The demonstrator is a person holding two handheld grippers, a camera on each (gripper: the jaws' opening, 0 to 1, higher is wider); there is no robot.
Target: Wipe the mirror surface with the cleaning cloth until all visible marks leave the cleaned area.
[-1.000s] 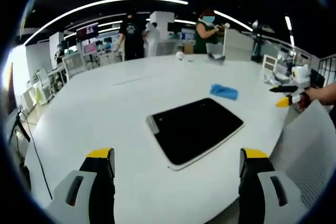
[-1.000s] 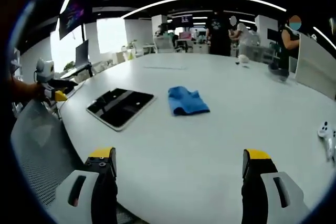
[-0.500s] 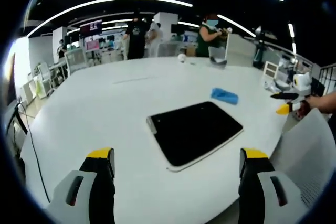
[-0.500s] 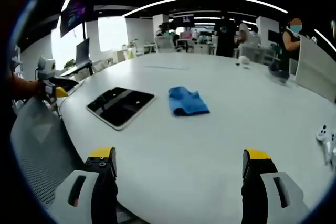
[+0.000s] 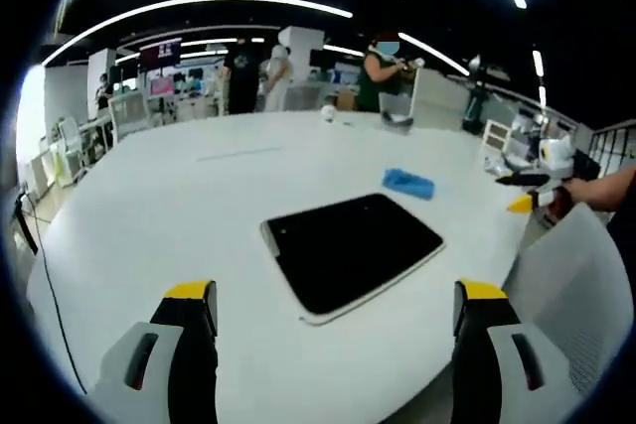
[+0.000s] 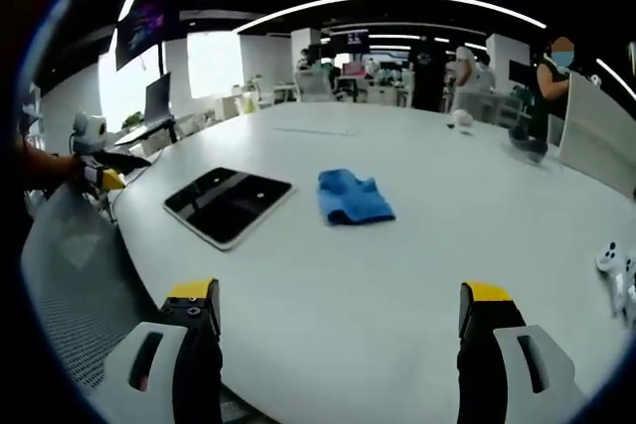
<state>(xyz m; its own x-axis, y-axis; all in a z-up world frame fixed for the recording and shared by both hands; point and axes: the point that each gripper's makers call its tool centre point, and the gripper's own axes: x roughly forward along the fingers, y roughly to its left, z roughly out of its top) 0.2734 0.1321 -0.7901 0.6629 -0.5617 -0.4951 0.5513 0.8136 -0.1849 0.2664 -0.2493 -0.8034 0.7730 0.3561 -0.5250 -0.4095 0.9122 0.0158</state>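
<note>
Round white table [image 6: 417,275]: mirror [image 6: 227,203] lies flat, blue cleaning cloth [image 6: 354,197] just beside it. My right gripper [image 6: 338,330] and left gripper [image 5: 336,330] hover wide, empty. I'd pinch a raised fold first.

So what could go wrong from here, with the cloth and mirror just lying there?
Two things, probably. The mirror lies loose near the table edge, so hard wiping might push it off. The blue cloth is crumpled and flat on the table, so the open right gripper may pinch only a thin fold and lose it mid-wipe.
</note>
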